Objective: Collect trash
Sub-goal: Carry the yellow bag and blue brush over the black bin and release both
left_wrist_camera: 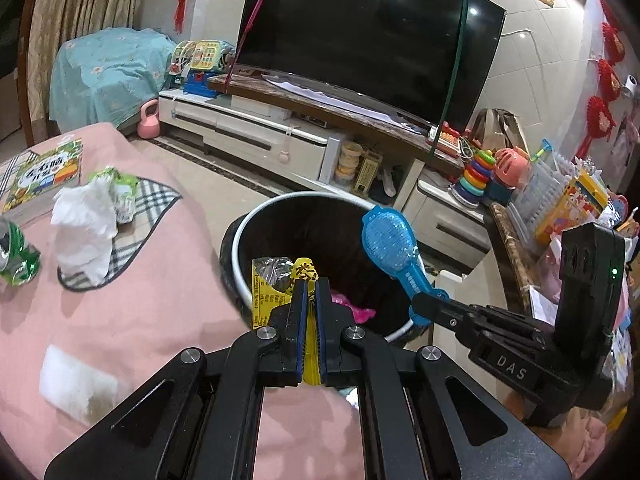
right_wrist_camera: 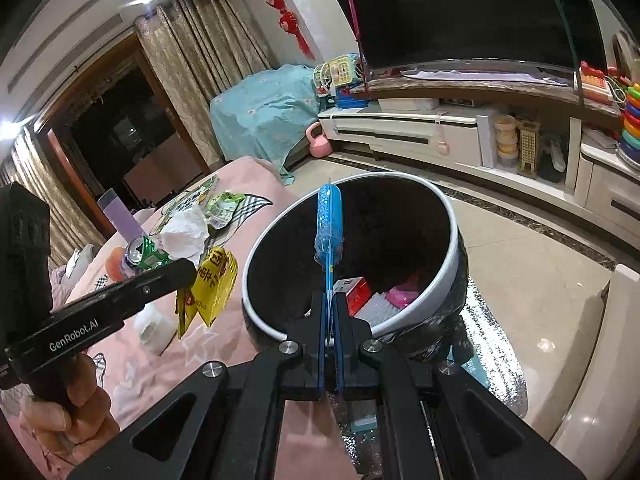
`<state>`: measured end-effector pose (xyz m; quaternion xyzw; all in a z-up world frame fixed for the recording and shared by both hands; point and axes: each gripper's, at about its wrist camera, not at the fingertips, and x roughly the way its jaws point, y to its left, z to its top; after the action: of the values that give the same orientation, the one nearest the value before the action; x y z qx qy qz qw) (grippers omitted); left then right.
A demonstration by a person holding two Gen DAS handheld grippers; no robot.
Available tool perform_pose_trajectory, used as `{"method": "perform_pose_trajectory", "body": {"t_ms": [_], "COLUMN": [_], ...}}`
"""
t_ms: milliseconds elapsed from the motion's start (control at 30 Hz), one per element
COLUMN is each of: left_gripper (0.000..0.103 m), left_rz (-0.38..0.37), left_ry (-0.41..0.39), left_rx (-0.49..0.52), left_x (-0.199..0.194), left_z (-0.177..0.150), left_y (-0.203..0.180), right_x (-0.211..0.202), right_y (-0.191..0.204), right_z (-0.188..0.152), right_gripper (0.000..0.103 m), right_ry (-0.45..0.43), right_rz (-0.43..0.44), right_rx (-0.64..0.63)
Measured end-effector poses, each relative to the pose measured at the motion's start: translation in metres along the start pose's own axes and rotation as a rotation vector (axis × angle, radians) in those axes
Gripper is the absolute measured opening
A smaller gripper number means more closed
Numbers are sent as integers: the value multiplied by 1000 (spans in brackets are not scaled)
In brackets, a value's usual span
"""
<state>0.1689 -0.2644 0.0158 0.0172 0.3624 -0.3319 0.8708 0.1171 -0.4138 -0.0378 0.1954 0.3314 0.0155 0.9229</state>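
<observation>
A: Trash first, starting at the left gripper (left_wrist_camera: 311,286): its jaws are clamped on a yellow snack wrapper (left_wrist_camera: 280,284), pinched by one edge, the rest hanging at the near rim of the trash bin (left_wrist_camera: 240,236).

B: How will it handle?

A: Light, thin and crinkly, I'd judge, and slick film at that. An edge pinch holds it, but it will flap and could catch on the rim instead of dropping in.

B: And the right gripper (right_wrist_camera: 329,300)?

A: Closed on the handle of a blue plastic brush (right_wrist_camera: 329,224), head pointing up and away over the bin's mouth. Stiff and light, probably; gripping the narrow handle is sensible, though hard plastic may pivot between the pads.

B: What lies further out?

A: On the pink tabletop cover (left_wrist_camera: 152,280), a crumpled white tissue (left_wrist_camera: 84,228), soft and near weightless, best pinched at a raised fold. Beside it a crushed green can (left_wrist_camera: 18,258), rigid but dented, likely best taken across its flattened body. A crumpled green-and-white wrapper (left_wrist_camera: 120,192) sits just behind the tissue.

B: Inside the bin?

A: Something pink, a small red box.
</observation>
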Motion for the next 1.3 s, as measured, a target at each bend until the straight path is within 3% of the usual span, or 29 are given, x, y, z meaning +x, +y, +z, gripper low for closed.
{"method": "perform_pose_trajectory", "body": {"t_ms": [433,933,1033,1100,1167,1300], "left_gripper": [4,5,20,25,39,47], "left_rz": [2,2,-1,11,15,20], "left_ry": [22,84,96,94,93,87], "left_rx": [5,-32,-60,-67,-77,-107], "left_x": [36,65,67,65,62,57], "left_z": [21,20,21,19,17,13], "left_y": [-9,-2,4,7,12,21], "right_x": [17,34,36,37,35,29], "right_y": [-9,-25,-26,-27,-29,-28], "right_z": [20,33,34,34,34,34], "right_gripper": [4,7,8,8,9,13], "right_ry": [24,60,66,68,64,48], "right_rz": [-33,-59,-60,-62,-65,-58], "right_rx": [-21,-24,-18,-11,-2,11]}}
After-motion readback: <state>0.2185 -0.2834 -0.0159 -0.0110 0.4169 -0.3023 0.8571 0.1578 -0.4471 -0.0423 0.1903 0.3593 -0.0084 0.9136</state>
